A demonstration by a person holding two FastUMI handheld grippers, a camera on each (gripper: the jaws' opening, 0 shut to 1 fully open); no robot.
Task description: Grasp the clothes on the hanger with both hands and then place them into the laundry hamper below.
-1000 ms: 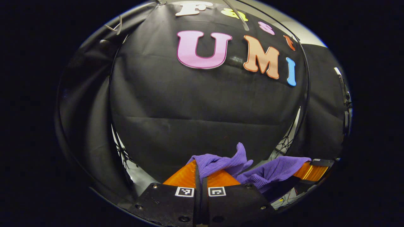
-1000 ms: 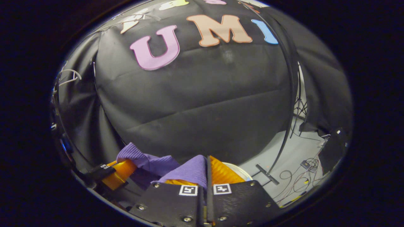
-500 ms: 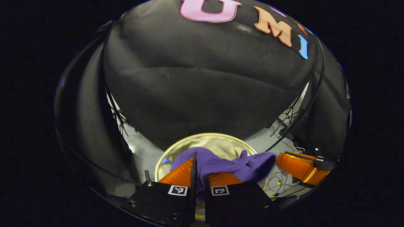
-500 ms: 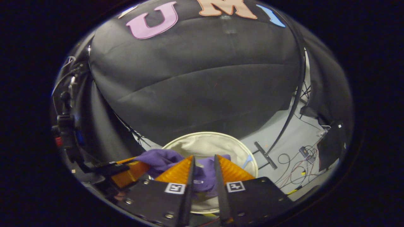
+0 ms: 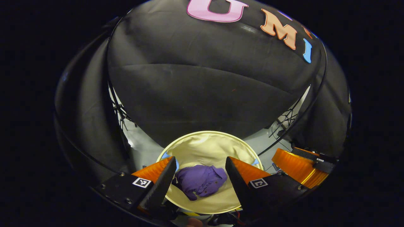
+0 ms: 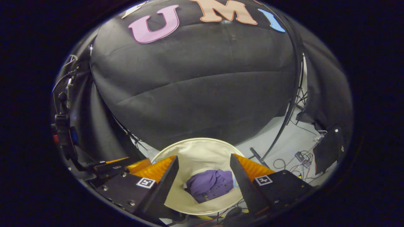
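The purple garment (image 5: 200, 181) lies crumpled at the bottom of the round cream laundry hamper (image 5: 208, 142), also seen as purple garment (image 6: 210, 185) inside the hamper (image 6: 195, 151) in the right gripper view. My left gripper (image 5: 200, 171) hangs open above the hamper with nothing between its fingers. My right gripper (image 6: 203, 171) is open too, above the same hamper. In the left gripper view the right gripper (image 5: 300, 168) shows at the right edge. In the right gripper view the left gripper (image 6: 124, 165) shows at the lower left.
The hamper stands on a light grey floor (image 6: 284, 145) in front of the black cloth wall. Cables and small devices (image 6: 300, 157) lie on the floor to the right. A stand with black gear (image 6: 63, 126) rises at the left edge.
Both grippers have opened and let go of the purple garment, which has dropped into the hamper. A second ago both held it higher up.
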